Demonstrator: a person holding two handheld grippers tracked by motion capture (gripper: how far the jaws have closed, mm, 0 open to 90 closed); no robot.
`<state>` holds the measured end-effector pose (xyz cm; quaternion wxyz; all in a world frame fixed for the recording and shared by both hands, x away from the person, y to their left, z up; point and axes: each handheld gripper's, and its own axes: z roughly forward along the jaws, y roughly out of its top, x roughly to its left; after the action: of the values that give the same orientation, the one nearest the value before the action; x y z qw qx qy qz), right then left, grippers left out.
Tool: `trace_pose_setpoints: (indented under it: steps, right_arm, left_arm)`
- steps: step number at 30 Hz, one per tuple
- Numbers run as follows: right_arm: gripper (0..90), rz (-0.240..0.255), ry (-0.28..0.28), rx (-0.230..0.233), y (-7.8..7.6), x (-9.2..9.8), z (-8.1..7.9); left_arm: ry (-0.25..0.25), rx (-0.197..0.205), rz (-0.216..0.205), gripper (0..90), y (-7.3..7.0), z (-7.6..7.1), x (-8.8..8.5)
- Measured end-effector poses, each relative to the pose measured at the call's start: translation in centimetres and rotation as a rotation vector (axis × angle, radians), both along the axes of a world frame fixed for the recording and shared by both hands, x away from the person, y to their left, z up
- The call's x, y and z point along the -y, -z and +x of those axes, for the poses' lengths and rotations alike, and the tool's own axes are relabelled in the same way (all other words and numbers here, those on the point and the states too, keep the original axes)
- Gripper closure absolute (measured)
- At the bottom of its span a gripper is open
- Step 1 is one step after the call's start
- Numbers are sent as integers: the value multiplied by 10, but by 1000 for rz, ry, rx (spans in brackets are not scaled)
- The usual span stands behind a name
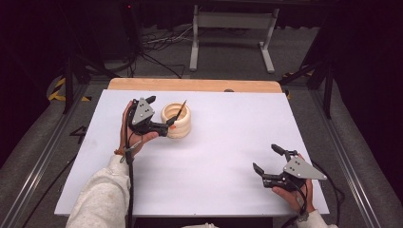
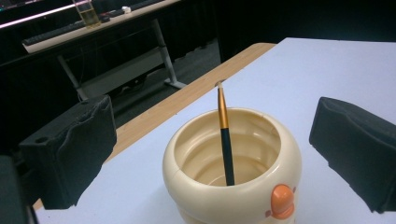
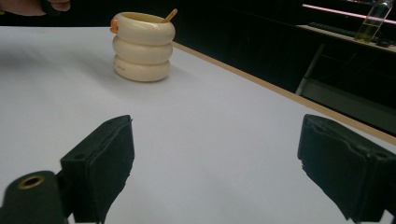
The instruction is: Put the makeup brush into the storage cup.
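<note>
Right tool [image 1: 267, 163]: resting low at the near right of the white tabletop [image 1: 223, 156], jaws apart, nothing between them. Well clear of the work.

Left tool [image 1: 159, 113]: farther back on the left, jaws spread wide on either side of the cream ribbed pot [image 1: 176, 120], pads not pressing it. The brush [image 2: 225, 140] stands inside the pot, leaning against the rim, tip upward, free of both pads.

Risk, as judged: the near jaw sits just beside the pot wall; a careless withdrawal could nudge the pot and topple it, or clip the leaning brush and flick it out onto the tabletop.
</note>
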<state>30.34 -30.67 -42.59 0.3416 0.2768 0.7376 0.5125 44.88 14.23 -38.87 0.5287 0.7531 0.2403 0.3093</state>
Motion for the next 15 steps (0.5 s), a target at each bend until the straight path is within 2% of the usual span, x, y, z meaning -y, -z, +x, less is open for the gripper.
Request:
trace_pose_setpoints:
  steps: [3, 6, 11, 15]
  right_arm:
    - [116, 2, 2, 1, 0, 0, 0]
    - [116, 1, 1, 3, 0, 0, 0]
    - [116, 3, 1, 2, -1, 0, -1]
    - [116, -1, 1, 0, -1, 0, -1]
  left_arm:
    - [10, 8, 12, 15, -3, -3, 0]
    - [23, 6, -6, 16, -5, -6, -1]
    - [36, 9, -3, 17, -9, -12, -2]
    - [49, 27, 2, 28, -14, -19, -3]
